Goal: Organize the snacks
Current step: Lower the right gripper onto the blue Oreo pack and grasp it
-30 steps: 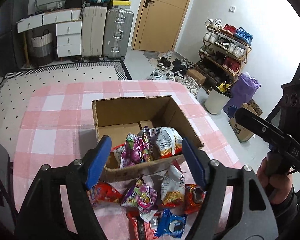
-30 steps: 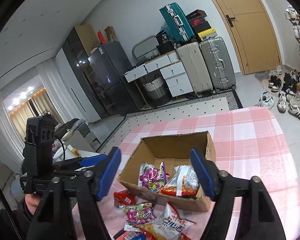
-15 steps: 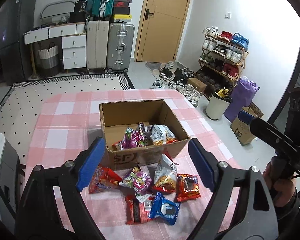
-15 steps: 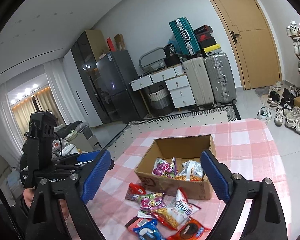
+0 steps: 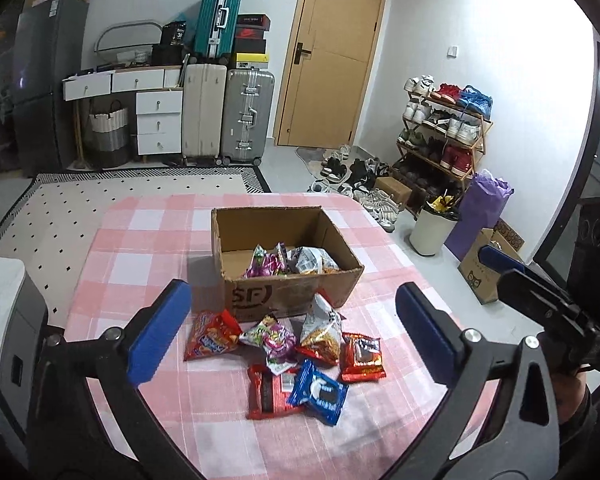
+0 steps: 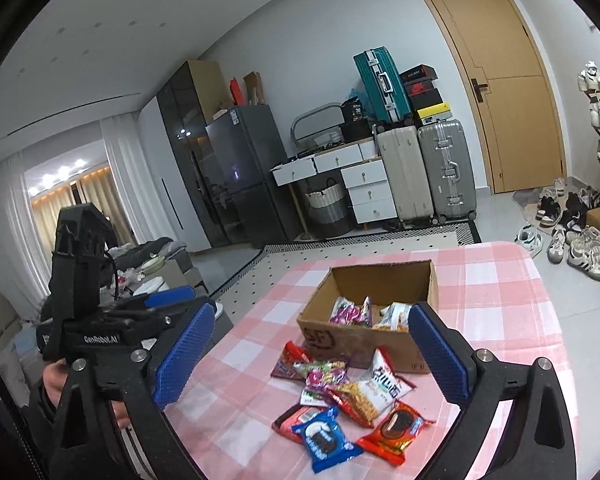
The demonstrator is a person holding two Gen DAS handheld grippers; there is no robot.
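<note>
Between picks: both the left tool (image 5: 292, 334) and right tool (image 6: 312, 356) hang empty, jaws opening, over loose packets (image 5: 296, 354) on the worktop (image 5: 140, 232) near the box (image 5: 284, 268); next, I judge, close on one packet

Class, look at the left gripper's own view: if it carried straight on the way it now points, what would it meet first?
Probably the loose snack packets on the checked tablecloth, in front of the cardboard box. The left gripper is opening, with nothing between its jaws. Depth is hard to judge here.
</note>
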